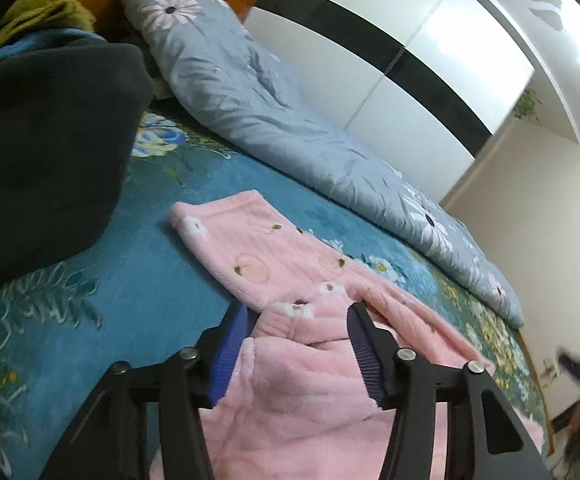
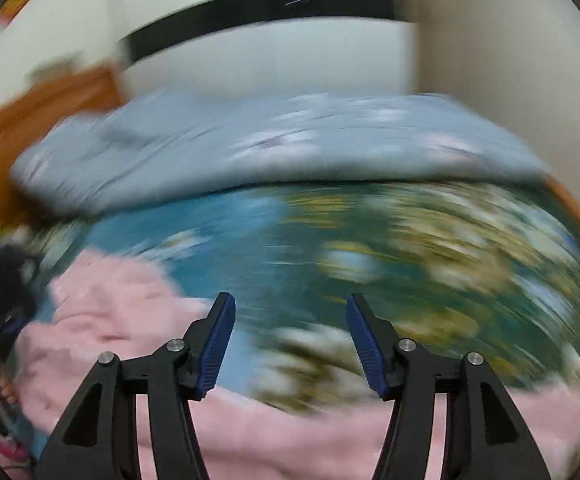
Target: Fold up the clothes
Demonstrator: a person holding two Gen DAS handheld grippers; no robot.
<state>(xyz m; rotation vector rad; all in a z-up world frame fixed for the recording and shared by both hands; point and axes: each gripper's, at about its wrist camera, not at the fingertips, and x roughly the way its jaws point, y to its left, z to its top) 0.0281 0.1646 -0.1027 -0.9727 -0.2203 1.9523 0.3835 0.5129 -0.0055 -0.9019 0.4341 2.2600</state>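
No writing is legible in either view. The left gripper [image 1: 298, 316] is spread, its pads straddling a pink garment [image 1: 290, 272] lying on the teal bedspread [image 1: 138, 248], with a quilt [image 1: 270, 120] at 1 o'clock. The right view is motion-blurred: right gripper [image 2: 290, 308] spread, empty, garment at 9 o'clock.

No readable text, labels, brands, numbers or signs in either view. Pink garment [image 1: 290, 272] carries only flower and fruit motifs, no lettering. Right wrist view too motion-blurred to read anything.
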